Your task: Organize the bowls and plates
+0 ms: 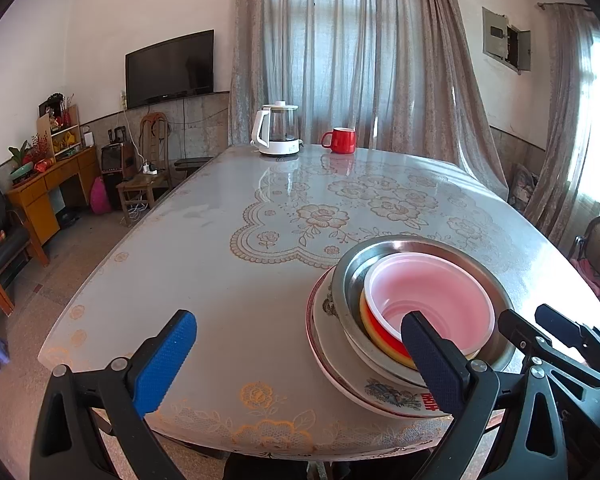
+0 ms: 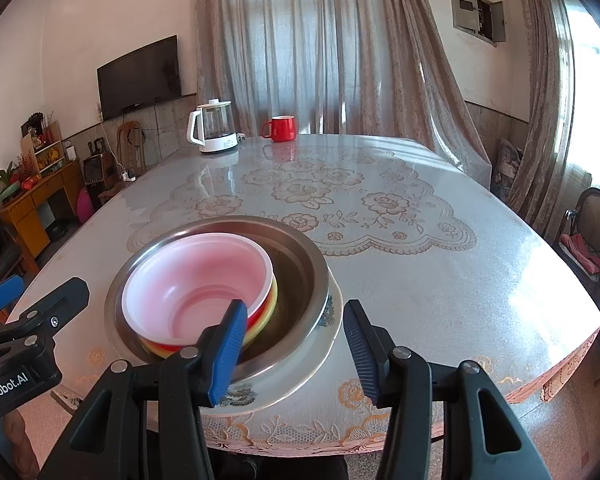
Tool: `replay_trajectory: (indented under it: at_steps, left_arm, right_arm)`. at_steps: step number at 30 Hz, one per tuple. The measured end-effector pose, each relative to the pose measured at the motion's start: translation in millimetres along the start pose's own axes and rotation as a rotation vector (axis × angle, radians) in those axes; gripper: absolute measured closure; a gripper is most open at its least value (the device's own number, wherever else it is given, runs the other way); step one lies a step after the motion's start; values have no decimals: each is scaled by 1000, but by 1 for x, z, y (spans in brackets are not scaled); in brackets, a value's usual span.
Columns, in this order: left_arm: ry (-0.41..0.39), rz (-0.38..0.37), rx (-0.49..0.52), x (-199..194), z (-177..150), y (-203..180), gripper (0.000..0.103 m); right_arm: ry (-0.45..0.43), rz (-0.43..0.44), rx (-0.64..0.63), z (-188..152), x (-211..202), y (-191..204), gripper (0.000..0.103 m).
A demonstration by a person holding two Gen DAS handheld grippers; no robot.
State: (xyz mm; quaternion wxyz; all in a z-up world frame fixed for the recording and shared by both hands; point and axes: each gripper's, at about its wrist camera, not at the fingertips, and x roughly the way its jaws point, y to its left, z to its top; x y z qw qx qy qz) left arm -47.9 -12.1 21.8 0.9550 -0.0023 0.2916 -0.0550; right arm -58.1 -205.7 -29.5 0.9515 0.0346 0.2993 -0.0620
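Note:
A stack stands near the table's front edge: flowered plates (image 1: 380, 392) at the bottom, a steel bowl (image 1: 380, 256) on them, red and yellow bowls nested inside, and a pink-white bowl (image 1: 436, 296) on top. My left gripper (image 1: 300, 360) is open wide to the stack's left, and its right finger (image 1: 432, 356) overlaps the stack's near rim. In the right wrist view my right gripper (image 2: 294, 344) is open. The near right rim of the steel bowl (image 2: 300, 264) and of the plate (image 2: 320, 344) lies between its fingers, and the pads do not press on it. The pink-white bowl (image 2: 192, 280) lies left of it.
A white-based glass kettle (image 1: 278, 130) and a red mug (image 1: 340, 140) stand at the far end of the table (image 1: 220, 260), which has a lace-patterned cover. A chair (image 2: 592, 232) stands at the right. A desk and a wooden chair are at the left.

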Motion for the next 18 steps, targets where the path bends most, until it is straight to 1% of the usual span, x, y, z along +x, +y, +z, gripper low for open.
replay_trajectory:
  at_steps: [8, 11, 13, 18]
  left_arm:
    - [5, -11, -2, 2, 0, 1, 0]
    - [-4, 6, 2, 3, 0, 1, 0]
    - [-15, 5, -16, 2, -1, 3, 1]
    - [-7, 6, -53, 8, 3, 14, 1]
  right_arm:
    - [6, -1, -1, -1, 2, 1, 52]
    - [9, -1, -1, 0, 3, 0, 52]
    - [9, -2, -2, 0, 3, 0, 52]
    - [7, 2, -5, 1, 5, -2, 53]
